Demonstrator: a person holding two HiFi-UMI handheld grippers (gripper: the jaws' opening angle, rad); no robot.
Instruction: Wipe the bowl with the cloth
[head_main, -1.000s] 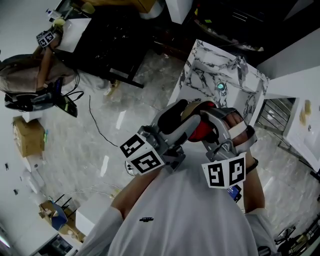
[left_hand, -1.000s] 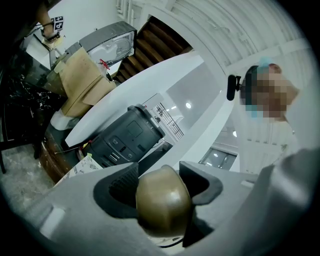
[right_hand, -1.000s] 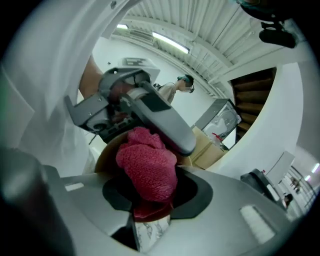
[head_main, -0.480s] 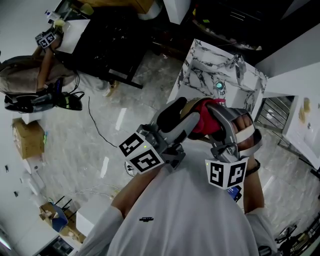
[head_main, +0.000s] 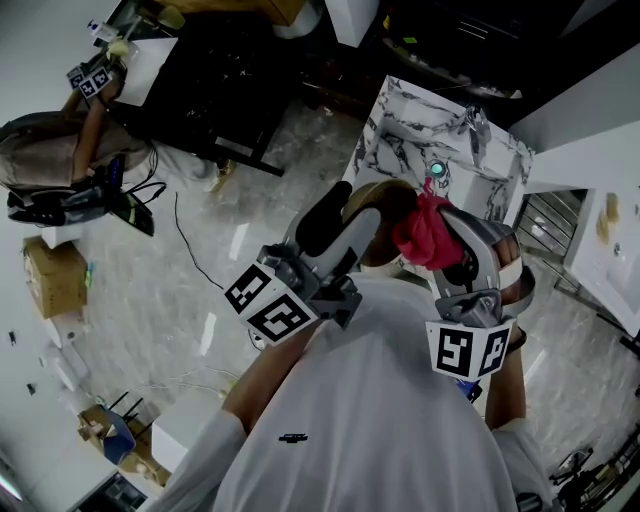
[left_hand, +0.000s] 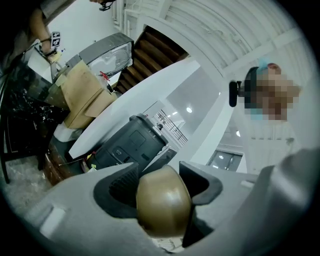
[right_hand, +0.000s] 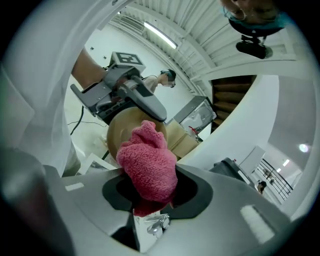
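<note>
Left gripper (left_hand: 160, 187) was clamped on the brown bowl (left_hand: 163, 212), held aloft before the person's chest; right gripper (right_hand: 150, 192) clenched the pink cloth (right_hand: 149, 162) just beside the bowl.

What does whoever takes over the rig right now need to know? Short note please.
Left tool: shut on the bowl, held up in the air in front of the person.
Right tool: shut on the cloth, which is bunched and sticks out past the jaws.
The cloth is at the bowl's open face. Contact looks likely but cannot be confirmed.
Done: both things gripped and brought together.
Left: wipe the bowl. How much is already wiped does not show.
</note>
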